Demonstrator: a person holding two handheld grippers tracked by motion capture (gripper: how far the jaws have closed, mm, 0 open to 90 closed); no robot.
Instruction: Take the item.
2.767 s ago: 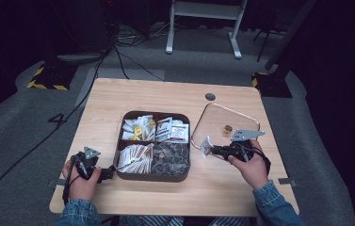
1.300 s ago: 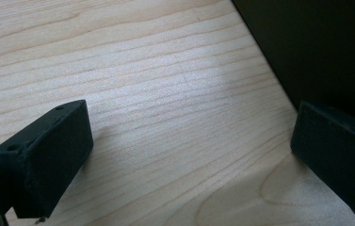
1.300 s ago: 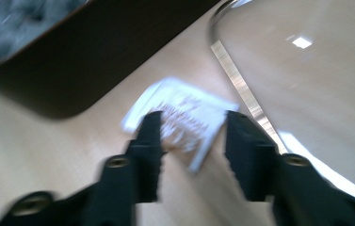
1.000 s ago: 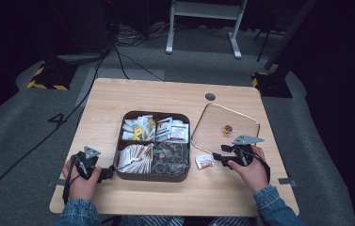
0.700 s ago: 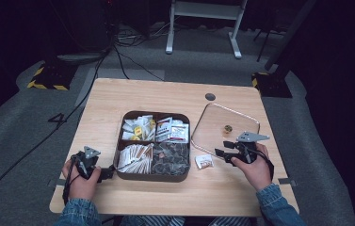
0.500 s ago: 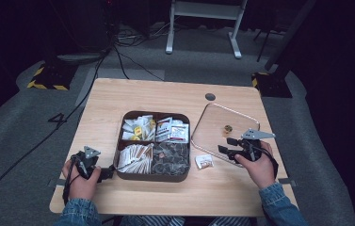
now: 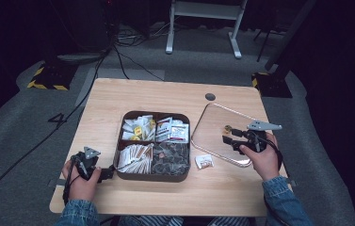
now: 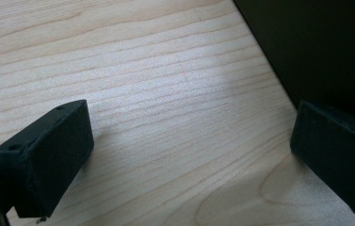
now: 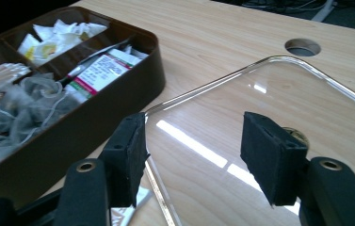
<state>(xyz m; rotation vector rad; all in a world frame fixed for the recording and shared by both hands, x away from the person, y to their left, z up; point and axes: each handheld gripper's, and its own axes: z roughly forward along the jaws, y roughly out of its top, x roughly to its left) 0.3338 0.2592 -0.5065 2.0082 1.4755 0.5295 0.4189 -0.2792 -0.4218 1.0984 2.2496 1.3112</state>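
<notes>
Left gripper (image 7: 103,173): held low in the left hand (image 7: 82,181), jaws level, spread wide, empty. Right gripper (image 7: 228,139): raised in the right hand (image 7: 263,157), jaws parted, nothing between the pads. Both forearms in denim sleeves.

packet (image 9: 127,206): mostly hidden behind the right gripper's jaw
tray (image 8: 316,47): cut off by the frame edge
packet print (image 7: 205,161): too small to read

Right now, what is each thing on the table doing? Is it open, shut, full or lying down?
Box: open, lid off, four sections filled with packets and tea bags.
Clear lid: lying flat on the table, right of the box.
Small packet: lying loose on the table between box and lid.
Left gripper: open, empty, resting low by the box.
Right gripper: open, empty, above the lid.
</notes>
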